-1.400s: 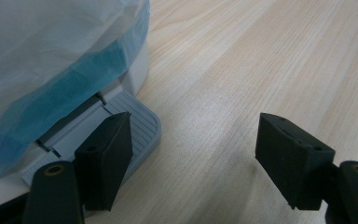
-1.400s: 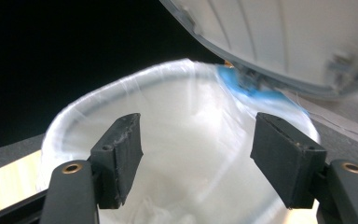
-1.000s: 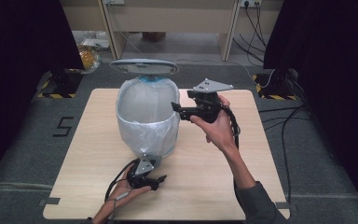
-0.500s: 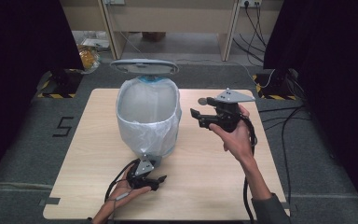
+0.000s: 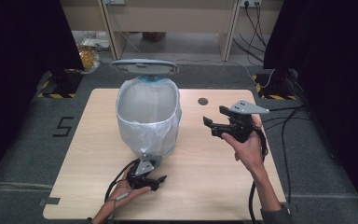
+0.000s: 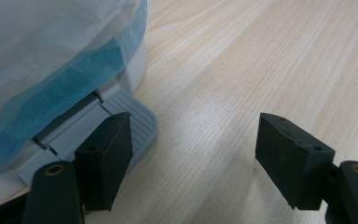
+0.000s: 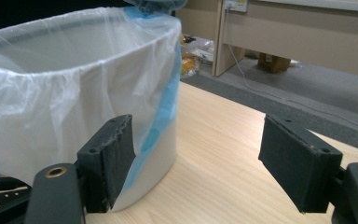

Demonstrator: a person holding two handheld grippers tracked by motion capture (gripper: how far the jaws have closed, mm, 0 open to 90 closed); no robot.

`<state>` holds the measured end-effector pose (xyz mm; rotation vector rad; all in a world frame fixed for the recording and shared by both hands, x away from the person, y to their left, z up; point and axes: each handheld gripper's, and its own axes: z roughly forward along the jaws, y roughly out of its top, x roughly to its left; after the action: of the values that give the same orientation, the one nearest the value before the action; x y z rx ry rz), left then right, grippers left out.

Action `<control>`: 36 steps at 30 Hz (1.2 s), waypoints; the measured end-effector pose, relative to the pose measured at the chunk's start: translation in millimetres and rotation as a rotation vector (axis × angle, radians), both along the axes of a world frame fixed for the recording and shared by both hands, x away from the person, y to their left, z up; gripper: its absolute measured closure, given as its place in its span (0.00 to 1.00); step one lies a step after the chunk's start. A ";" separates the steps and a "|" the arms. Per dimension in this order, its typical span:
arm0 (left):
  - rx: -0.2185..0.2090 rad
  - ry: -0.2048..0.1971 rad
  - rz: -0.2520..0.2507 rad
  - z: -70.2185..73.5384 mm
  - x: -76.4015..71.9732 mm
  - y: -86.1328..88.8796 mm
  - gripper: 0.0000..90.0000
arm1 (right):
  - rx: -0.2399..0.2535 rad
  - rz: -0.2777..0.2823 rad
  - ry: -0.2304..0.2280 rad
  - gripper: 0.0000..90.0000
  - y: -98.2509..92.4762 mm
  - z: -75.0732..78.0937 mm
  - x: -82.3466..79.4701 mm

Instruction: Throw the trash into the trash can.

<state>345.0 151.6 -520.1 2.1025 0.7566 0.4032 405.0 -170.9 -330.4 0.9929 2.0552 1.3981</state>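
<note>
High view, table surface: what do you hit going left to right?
Left tool at the bin's pedal → white pedal bin with its bag liner and lid up → small round hole in the tabletop → right tool, jaws open, held above the table.

Bin (image 5: pixel 148 116) blocks table (image 5: pixel 98 154) middle; open wood right of it; pedal (image 6: pixel 121 116) apparently under left tool (image 6: pixel 196 154).
</note>
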 end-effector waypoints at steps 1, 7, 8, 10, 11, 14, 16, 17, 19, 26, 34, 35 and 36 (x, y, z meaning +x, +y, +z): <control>-0.001 0.001 0.001 -0.1 -0.1 -0.1 0.29 | -0.002 -0.004 0.001 0.29 -2.0 -2.1 -0.8; -0.003 -0.001 0.001 -0.2 0.0 -0.1 0.29 | -0.005 -0.021 0.009 0.29 -12.6 -15.3 -7.9; -0.004 0.000 0.001 -0.1 0.1 0.0 0.29 | -0.007 -0.022 0.010 0.28 -14.0 -17.8 -9.5; -0.004 0.001 0.001 -0.1 0.1 0.2 0.29 | -0.014 -0.029 0.008 0.28 -16.4 -22.7 -13.1; -0.004 0.000 0.002 -0.2 0.0 0.0 0.29 | -0.012 -0.033 0.009 0.28 -17.6 -25.0 -14.9; -0.008 0.000 0.001 -0.3 0.4 0.3 0.29 | -0.025 -0.030 0.009 0.28 -20.7 -31.2 -20.9; -0.007 -0.001 0.002 -0.3 0.3 0.1 0.29 | -0.027 -0.033 0.011 0.28 -22.3 -35.5 -25.5; -0.004 0.001 0.002 -0.2 0.1 0.1 0.29 | -0.030 -0.033 0.009 0.28 -23.1 -37.7 -27.3; -0.005 0.001 0.002 -0.2 0.1 0.1 0.29 | -0.031 -0.037 0.011 0.27 -24.4 -41.6 -31.3; -0.004 0.001 0.001 -0.1 0.1 0.2 0.29 | -0.031 -0.049 0.016 0.26 -28.4 -55.6 -41.1; -0.002 0.004 0.002 -0.3 -0.5 -0.3 0.29 | -0.004 -0.058 0.027 0.24 -31.1 -76.7 -48.3; -0.003 0.005 0.002 -0.2 -0.4 0.0 0.29 | 0.004 -0.058 0.035 0.24 -31.3 -80.2 -49.1; -0.005 0.007 0.002 -0.2 -0.3 0.1 0.29 | 0.008 -0.059 0.037 0.24 -31.8 -83.9 -49.5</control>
<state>344.7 151.7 -520.3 2.0998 0.7633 0.3953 355.5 -202.7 -414.4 1.0812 2.0308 1.3686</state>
